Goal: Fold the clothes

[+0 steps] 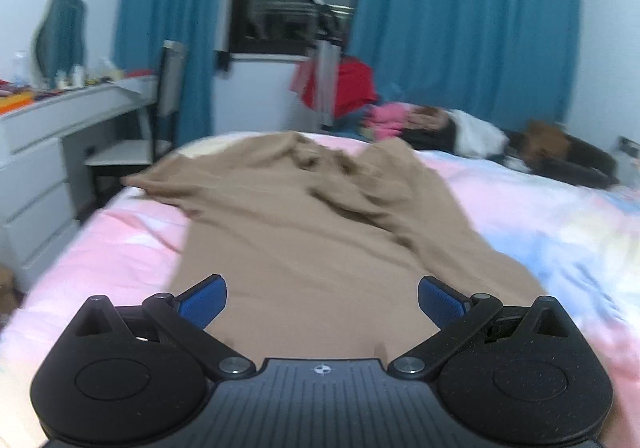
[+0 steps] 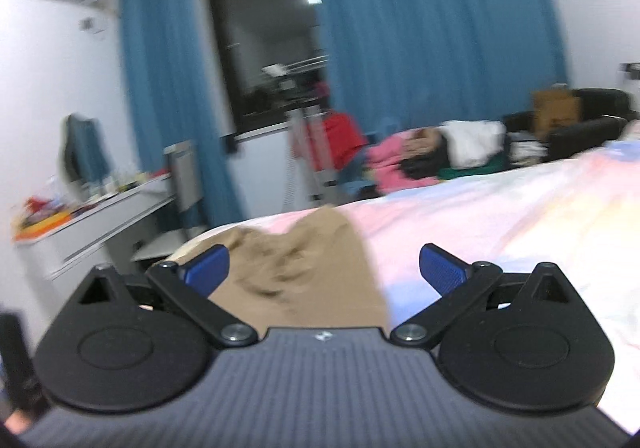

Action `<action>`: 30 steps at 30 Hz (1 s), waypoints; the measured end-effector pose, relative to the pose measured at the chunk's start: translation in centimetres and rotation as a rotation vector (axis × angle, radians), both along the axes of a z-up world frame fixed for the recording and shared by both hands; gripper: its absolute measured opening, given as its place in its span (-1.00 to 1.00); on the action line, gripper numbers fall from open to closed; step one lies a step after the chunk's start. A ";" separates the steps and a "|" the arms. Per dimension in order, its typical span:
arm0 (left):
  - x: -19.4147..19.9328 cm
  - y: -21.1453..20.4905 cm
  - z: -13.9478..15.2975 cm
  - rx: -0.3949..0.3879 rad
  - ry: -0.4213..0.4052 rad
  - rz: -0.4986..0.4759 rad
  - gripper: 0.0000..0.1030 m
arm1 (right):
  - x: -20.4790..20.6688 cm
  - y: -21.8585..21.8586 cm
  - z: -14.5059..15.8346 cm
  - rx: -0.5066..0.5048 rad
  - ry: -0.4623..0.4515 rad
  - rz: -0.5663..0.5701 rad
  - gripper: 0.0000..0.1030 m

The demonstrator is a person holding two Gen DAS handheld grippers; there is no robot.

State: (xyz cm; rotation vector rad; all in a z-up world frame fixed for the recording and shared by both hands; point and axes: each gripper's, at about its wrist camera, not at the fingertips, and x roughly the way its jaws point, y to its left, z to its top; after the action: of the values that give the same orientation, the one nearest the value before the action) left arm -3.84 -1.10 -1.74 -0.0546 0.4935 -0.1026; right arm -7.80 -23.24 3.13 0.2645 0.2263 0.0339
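So the tan garment point(image 1: 304, 215) is lying spread lengthwise on the bed point(image 1: 132, 232), running straight out ahead of the left gripper point(image 1: 322, 302), with the near end passing right between its jaws and the far end all bunched and rumpled. Both sets of jaws are sitting wide apart, gripping nothing. From the right gripper point(image 2: 324, 268) the cloth is showing ahead and toward its left jaw, with bare pink bedding in front of the right jaw. Everything's a bit smeared, so I'm guessing the hands are moving. Hard to call the stage: could be getting laid out flat, could be between folds. Either way it isn't a neat folded stack. My take is any next grab needs an edge or corner pinched cleanly, one layer, not a wad.
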 end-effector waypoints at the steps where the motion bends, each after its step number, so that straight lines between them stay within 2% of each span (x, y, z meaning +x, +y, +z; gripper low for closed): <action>1: -0.2 -0.5 0.0 -0.019 0.011 -0.034 0.99 | -0.1 -1.0 0.0 0.015 0.005 -0.037 1.00; 6: -0.6 -4.0 -1.0 -0.162 0.122 -0.217 0.85 | 0.2 -6.0 -1.1 0.131 0.051 -0.181 1.00; 10: -1.0 -6.8 -1.9 -0.276 0.212 -0.362 0.71 | 1.1 -7.3 -2.4 0.179 0.097 -0.201 1.00; 12: -1.2 -8.2 -2.3 -0.333 0.256 -0.435 0.55 | 1.7 -7.3 -3.0 0.187 0.117 -0.194 1.00; 16: -0.4 -10.2 -4.8 -0.344 0.353 -0.459 0.33 | 2.3 -6.9 -3.8 0.168 0.144 -0.170 1.00; 19: 0.0 -10.9 -6.2 -0.348 0.381 -0.467 -0.07 | 2.3 -6.4 -4.1 0.145 0.164 -0.160 1.00; 21: 0.4 -10.8 -6.8 -0.381 0.389 -0.483 -0.72 | 2.5 -6.1 -4.3 0.132 0.178 -0.157 1.00; 22: 0.3 -10.7 -6.8 -0.398 0.393 -0.487 -0.85 | 2.6 -6.0 -4.4 0.127 0.185 -0.157 1.00; 24: 0.2 -9.9 -6.3 -0.426 0.379 -0.479 -0.94 | 2.8 -5.7 -4.6 0.116 0.199 -0.155 1.00; 27: 0.0 -7.8 -4.5 -0.504 0.358 -0.473 -0.95 | 3.0 -5.4 -4.9 0.101 0.220 -0.155 1.00; 30: -0.3 -5.1 -2.7 -0.599 0.391 -0.476 -0.98 | 3.1 -5.3 -5.1 0.097 0.240 -0.153 1.00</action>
State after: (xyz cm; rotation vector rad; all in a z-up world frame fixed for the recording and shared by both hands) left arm -4.10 -6.21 -4.42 -0.5531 0.8469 -0.7151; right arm -4.75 -28.59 -2.02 0.3821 0.4435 -0.1395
